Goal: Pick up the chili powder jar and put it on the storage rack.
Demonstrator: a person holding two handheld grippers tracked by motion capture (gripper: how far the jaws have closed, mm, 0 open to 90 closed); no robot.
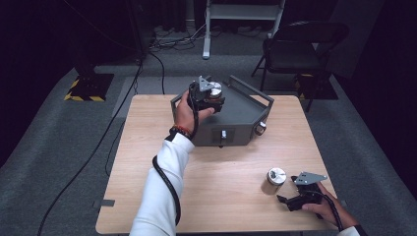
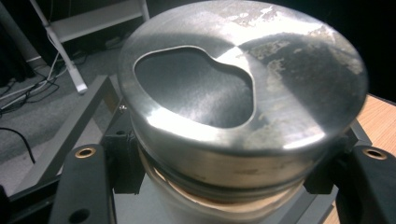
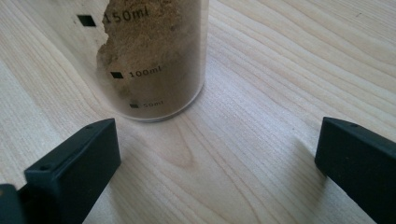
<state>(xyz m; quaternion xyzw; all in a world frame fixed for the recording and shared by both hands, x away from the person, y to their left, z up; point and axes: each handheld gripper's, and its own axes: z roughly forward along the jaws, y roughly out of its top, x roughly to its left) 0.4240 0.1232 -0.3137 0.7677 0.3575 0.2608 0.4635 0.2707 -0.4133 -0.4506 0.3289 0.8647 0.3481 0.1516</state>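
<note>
My left gripper is shut on a jar with a steel lid, held over the grey metal box at the back of the wooden table. In the left gripper view the lid has a kidney-shaped opening, and a black jaw presses on each side of the jar. A second jar with a steel lid stands on the table at the front right. My right gripper sits just right of it, open. The right gripper view shows this clear jar, marked in ml and holding brown powder, beyond my gripper.
The grey box has handles on its sides, a knob and a small switch on its front. A black folding chair, a white stand and floor cables lie beyond the table.
</note>
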